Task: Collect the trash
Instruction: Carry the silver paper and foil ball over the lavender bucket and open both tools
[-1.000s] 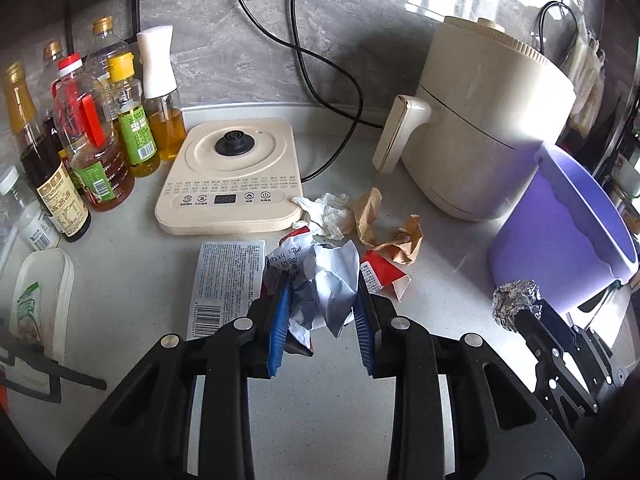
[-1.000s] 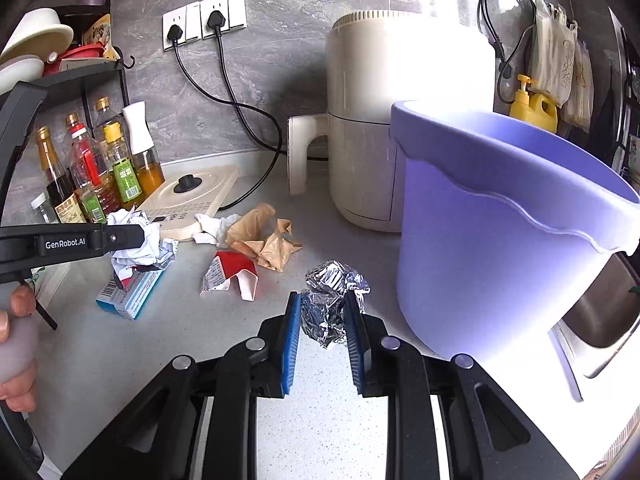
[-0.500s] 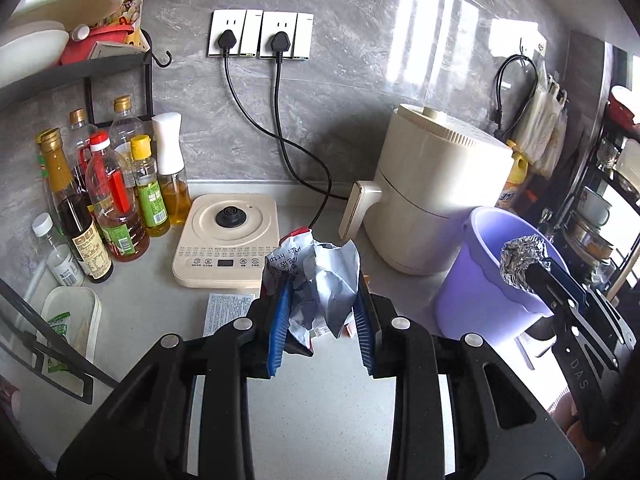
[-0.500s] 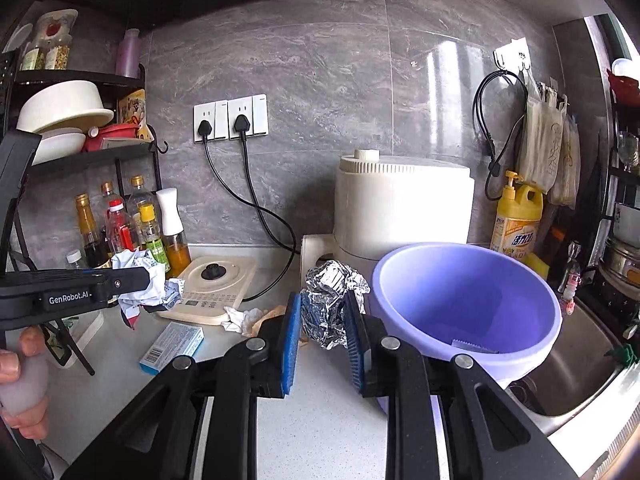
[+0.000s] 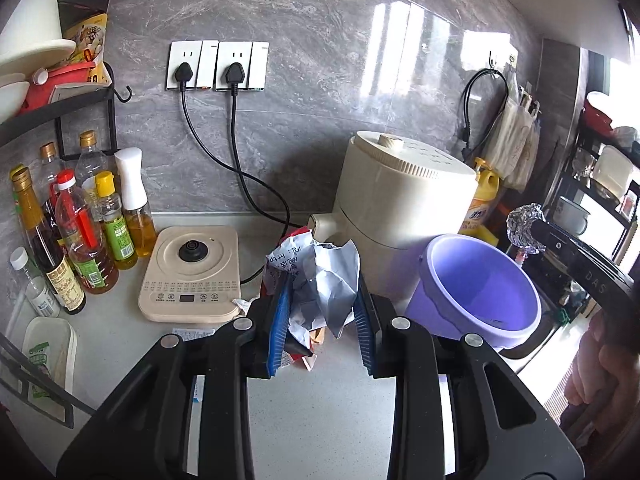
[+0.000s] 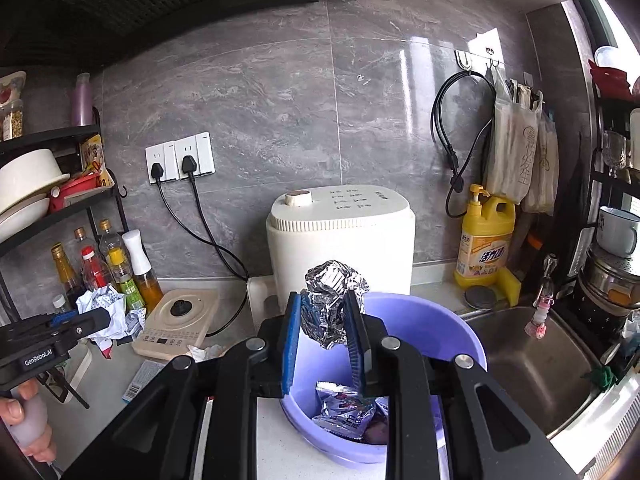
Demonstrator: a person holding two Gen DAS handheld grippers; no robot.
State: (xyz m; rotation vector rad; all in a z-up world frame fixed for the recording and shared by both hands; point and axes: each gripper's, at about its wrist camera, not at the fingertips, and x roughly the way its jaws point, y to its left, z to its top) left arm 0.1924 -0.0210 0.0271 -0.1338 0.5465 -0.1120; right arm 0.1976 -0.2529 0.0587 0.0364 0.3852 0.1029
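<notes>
From the left wrist, the left claw (image 5: 322, 320) is pinching a crumpled paper wrapper (image 5: 320, 276) between its blue pads, jaws drawn narrow around the wad; the wrapper is bulging up and out past the fingertips, hanging in the air above the table (image 5: 320, 420); this looks like featherweight stuff, soft and springy, so a squeeze across the thickest part of the crumple is what is keeping it from slipping; the purple bucket (image 5: 480, 292) is sitting to the right of the claw, rim open and facing up, with the cream cooker (image 5: 404, 204) just behind it; at the right edge the right claw is showing side-on, carrying a foil ball (image 5: 524, 226) at its tip; switching to the right wrist, the right claw (image 6: 324, 320) is gripping that foil ball (image 6: 332, 304) between narrow jaws, pads pressing its lower half while the crinkled top is poking above them; foil is light and will be crushing rather than breaking, though its shiny skin could be slippery, so the mid-body hold seems sound; the ball is hovering right over the purple bucket (image 6: 472, 344), where a silvery packet (image 6: 346, 408) is already lying at the bottom; far left, the left claw (image 6: 98, 320) is holding its paper wad (image 6: 106, 308) well apart from the bucket.
</notes>
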